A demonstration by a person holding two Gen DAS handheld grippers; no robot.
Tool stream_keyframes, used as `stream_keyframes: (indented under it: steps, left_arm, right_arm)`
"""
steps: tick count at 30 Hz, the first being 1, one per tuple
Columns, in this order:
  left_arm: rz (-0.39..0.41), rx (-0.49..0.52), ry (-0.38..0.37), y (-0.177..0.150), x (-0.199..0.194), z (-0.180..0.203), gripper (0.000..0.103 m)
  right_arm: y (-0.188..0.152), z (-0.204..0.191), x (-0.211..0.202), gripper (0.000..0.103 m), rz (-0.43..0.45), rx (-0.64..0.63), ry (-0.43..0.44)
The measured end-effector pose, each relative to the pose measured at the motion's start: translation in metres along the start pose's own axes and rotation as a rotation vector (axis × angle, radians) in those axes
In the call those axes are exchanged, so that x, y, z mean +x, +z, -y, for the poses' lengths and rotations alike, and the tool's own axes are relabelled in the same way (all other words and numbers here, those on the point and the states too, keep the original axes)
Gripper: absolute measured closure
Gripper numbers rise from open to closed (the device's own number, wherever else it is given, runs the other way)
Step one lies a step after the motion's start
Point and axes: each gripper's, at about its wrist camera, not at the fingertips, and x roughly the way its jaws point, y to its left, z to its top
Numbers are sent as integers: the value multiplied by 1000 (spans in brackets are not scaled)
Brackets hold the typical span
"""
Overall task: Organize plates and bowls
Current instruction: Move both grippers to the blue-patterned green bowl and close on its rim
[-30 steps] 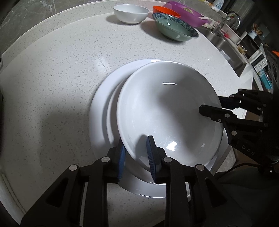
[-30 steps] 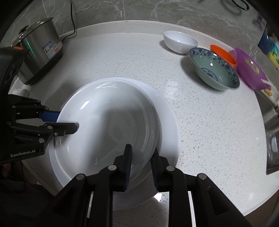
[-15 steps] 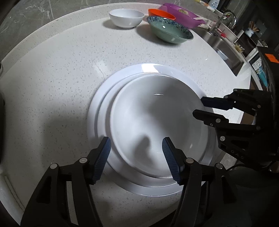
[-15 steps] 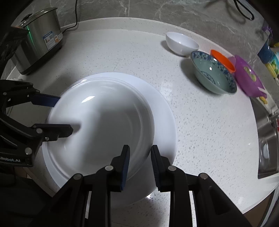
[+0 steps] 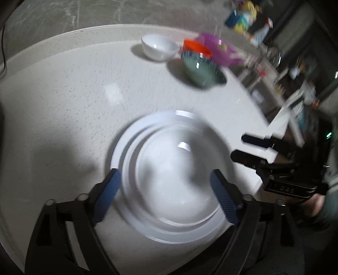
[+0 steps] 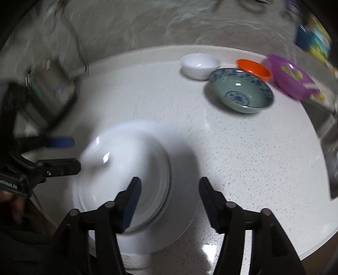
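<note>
A white speckled table (image 6: pixel 243 160) stands before a grey marbled wall (image 6: pixel 147 25); a blurred steel cooker (image 6: pixel 52 93) with its cord sits at left, colourful packages (image 5: pixel 243 14) blur at far right

Left gripper (image 5: pixel 165 188) with black angular fingers, ribbed blue pads (image 5: pixel 108 195), silver rivets, right gripper (image 6: pixel 170 202) of the same black build, "DAS" lettering on its body, grey sleeve (image 5: pixel 329 186) just behind that lettering
</note>
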Motion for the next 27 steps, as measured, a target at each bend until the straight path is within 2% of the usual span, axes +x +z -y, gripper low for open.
stream_keyframes:
  steps: [2,4,7,9,12,14,17,20,24,27]
  left_arm:
    - [10,-62,-64,11,-2,-8,1]
    - [4,-112,-98,22,0,-14,1]
    - [-9,-145,-85,37,5,-14,1]
    - [-28,-202,-66,52,12,-15,1]
    - [41,-276,-9,78,13,-13,2]
    - [83,-309,-4,97,13,-9,2]
    - [96,-300,44,128,22,10,2]
    - [82,-260,87,159,47,34,2]
    - [18,-220,137,189,104,58,2]
    - [-44,-198,166,197,143,66,4]
  right_arm:
    - [7,22,-12,36,38,82,45]
    - [13,47,-21,33,74,150,75]
    - [25,87,-30,33,110,230,101]
    - [36,114,-32,33,115,259,124]
    - [56,150,-30,33,116,268,155]
    - [72,173,-27,33,103,264,173]
    - [96,207,-22,32,98,237,207]
    - [119,236,-7,32,51,223,252]
    - [142,248,22,32,-31,187,281]
    - [151,255,43,33,-69,198,303]
